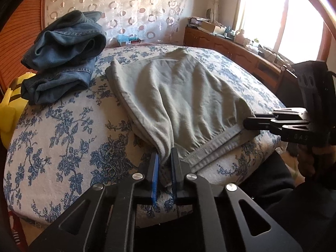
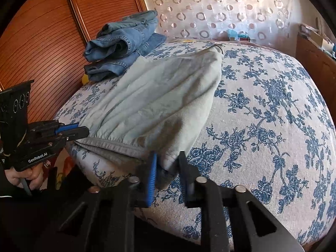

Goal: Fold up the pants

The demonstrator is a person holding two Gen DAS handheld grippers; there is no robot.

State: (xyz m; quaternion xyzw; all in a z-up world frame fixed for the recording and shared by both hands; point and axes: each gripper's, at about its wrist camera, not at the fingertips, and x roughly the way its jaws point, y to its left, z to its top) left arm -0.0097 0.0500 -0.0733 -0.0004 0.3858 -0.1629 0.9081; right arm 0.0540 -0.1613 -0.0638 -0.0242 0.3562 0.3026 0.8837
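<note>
On bed (image 1: 63,130) | left claw (image 1: 164,157), right claw (image 2: 168,159) | each pinching pants (image 1: 178,88) waistband

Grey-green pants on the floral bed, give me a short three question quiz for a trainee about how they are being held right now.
1. True or false: the left gripper is shut on a corner of the light grey-green cotton pants.
2. Which is pinched on the pants' waistband end?
A. only the left gripper
B. only the right gripper
C. both grippers
3. Fill in: the stack of folded blue denim jeans lies ____ the grey-green pants, on the blue-flowered bedspread.

Key
1. True: fabric is clamped between its pads.
2. C: each pinches one end of the waistband.
3. Beyond, towards the bed's far side, by the wooden slatted door.
</note>
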